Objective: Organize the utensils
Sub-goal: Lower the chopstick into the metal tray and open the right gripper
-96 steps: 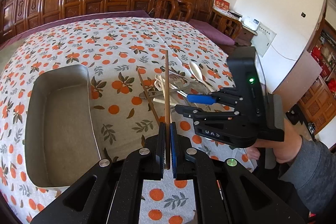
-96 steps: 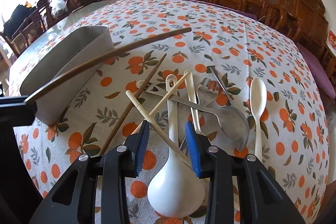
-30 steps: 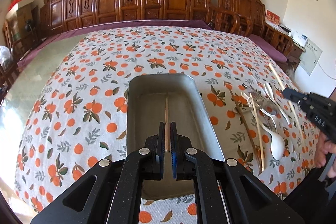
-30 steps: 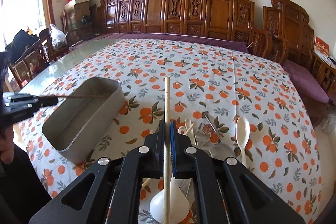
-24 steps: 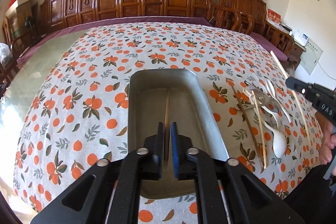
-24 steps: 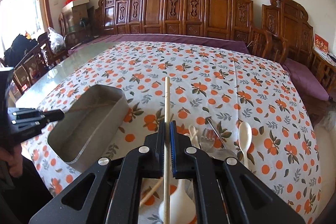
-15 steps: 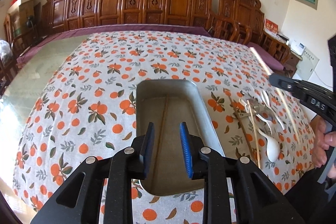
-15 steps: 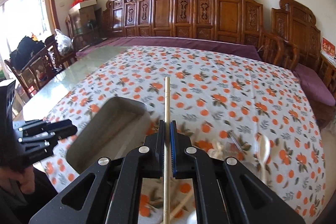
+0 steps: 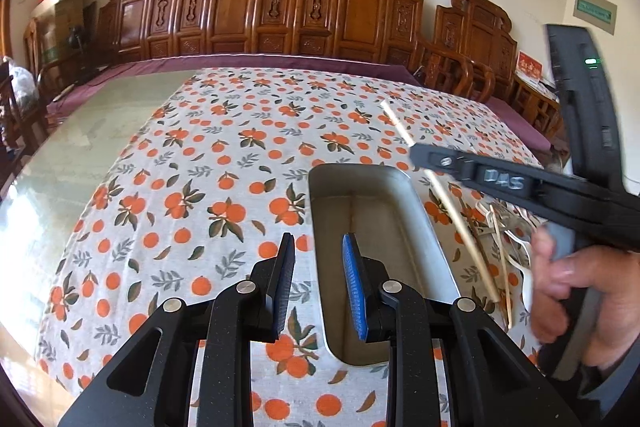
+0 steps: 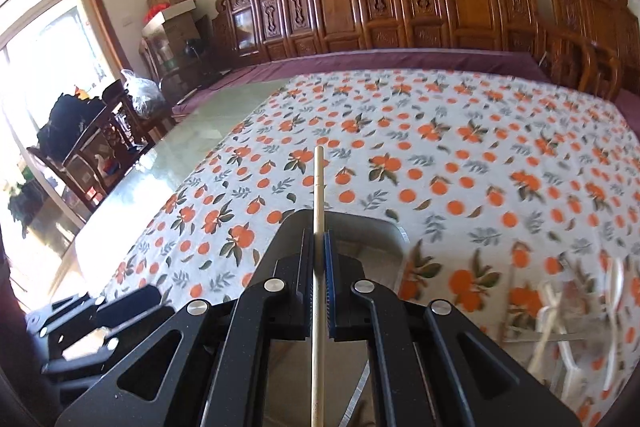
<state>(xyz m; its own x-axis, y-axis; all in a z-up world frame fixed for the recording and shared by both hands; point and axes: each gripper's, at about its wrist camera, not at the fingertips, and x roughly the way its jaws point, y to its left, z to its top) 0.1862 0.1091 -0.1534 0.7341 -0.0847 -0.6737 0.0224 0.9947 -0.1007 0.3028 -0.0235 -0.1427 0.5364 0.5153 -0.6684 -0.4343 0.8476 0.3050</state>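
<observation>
A metal tray (image 9: 424, 227) lies on the orange-print tablecloth; a dark brown chopstick (image 9: 352, 217) lies inside it. My left gripper (image 9: 316, 267) is open and empty, hovering over the tray's near left edge. My right gripper (image 10: 318, 251) is shut on a light wooden chopstick (image 10: 318, 187) and holds it above the tray (image 10: 384, 247). In the left wrist view the right gripper (image 9: 420, 153) holds that chopstick (image 9: 440, 195) slanted over the tray's right rim. Remaining utensils (image 9: 508, 227) lie in a pile right of the tray.
The pile (image 10: 568, 303) holds white spoons, a light chopstick and metal cutlery, blurred in the right wrist view. Carved wooden chairs (image 9: 280, 11) line the table's far side. Bare glass tabletop (image 9: 80, 147) lies left of the cloth.
My left gripper opened, left the dark chopstick in the tray and drew back left. My right gripper lifted the light chopstick from the pile and carried it left over the tray.
</observation>
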